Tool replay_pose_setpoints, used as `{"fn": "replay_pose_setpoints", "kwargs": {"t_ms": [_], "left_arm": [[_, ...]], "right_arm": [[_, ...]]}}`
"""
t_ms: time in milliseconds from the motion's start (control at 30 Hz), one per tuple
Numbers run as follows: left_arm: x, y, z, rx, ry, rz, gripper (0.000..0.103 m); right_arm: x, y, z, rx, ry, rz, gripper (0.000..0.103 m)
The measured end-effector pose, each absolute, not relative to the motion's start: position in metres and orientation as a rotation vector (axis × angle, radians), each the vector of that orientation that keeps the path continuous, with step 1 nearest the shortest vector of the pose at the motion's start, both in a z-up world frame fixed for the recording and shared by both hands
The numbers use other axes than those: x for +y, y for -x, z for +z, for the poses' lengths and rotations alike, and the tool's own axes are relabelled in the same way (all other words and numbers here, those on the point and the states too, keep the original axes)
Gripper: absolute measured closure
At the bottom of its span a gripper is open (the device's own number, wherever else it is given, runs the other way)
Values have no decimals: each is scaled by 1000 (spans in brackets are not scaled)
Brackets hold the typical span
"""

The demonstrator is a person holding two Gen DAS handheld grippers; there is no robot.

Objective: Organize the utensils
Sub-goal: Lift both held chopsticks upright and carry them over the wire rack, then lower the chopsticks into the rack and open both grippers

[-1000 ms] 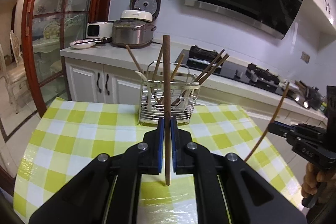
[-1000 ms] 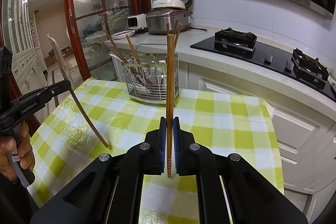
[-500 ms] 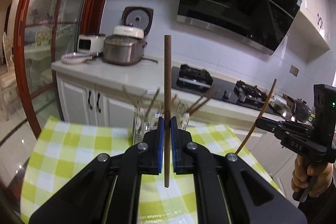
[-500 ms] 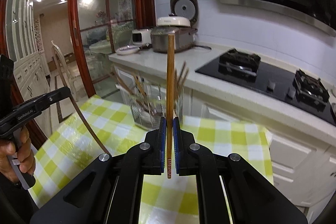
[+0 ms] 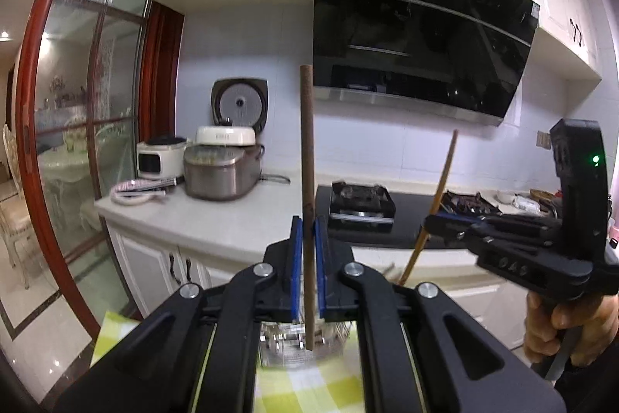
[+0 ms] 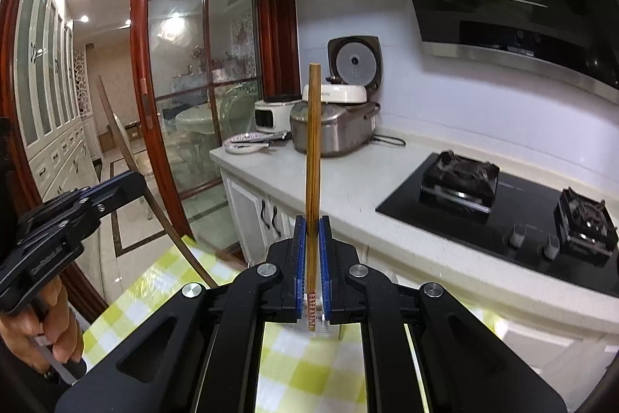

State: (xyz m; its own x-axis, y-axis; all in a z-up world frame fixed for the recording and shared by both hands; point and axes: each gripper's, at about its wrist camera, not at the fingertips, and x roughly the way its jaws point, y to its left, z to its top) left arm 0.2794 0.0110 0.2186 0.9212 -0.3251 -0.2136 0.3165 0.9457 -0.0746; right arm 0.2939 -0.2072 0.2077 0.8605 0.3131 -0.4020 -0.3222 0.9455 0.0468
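Two grippers, each clamped tight on one chopstick. The left gripper [image 5: 308, 250] pinches one dark brown chopstick [image 5: 306, 149] upright between its blue pads; below the fingertips, one blurred wire utensil holder [image 5: 301, 343] stands on the checked tablecloth [image 5: 309, 389]. The right gripper [image 6: 311, 254] pinches one light wooden chopstick [image 6: 312, 149] upright.

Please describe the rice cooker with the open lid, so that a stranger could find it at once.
On the white counter left of the black stove, three appliances stand by the wall. The rice cooker is the steel-grey pot nearest the stove; only its round lid stands upright.
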Motion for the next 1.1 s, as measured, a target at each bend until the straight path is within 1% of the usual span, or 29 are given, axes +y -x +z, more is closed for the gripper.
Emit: {"fn": "replay_pose_setpoints", "kwargs": {"t_ms": [167, 300, 633, 900, 1100], "left_arm": [[11, -305, 227, 195, 51, -283, 97], [10, -334, 221, 204, 78, -241, 97], [3, -385, 175, 241, 82, -160, 97], [1, -410, 141, 286, 83, -121, 97], [0, -418, 123, 314, 80, -120, 96]], "right_arm": [[-188, -322, 214, 402, 24, 320, 95], [-177, -345, 204, 402, 28, 276, 95], [-177, -388, 163, 429, -10, 173, 95], [-172, -405, 133, 468, -16, 145, 95], [-171, -412, 120, 467, -2, 139, 95]]}}
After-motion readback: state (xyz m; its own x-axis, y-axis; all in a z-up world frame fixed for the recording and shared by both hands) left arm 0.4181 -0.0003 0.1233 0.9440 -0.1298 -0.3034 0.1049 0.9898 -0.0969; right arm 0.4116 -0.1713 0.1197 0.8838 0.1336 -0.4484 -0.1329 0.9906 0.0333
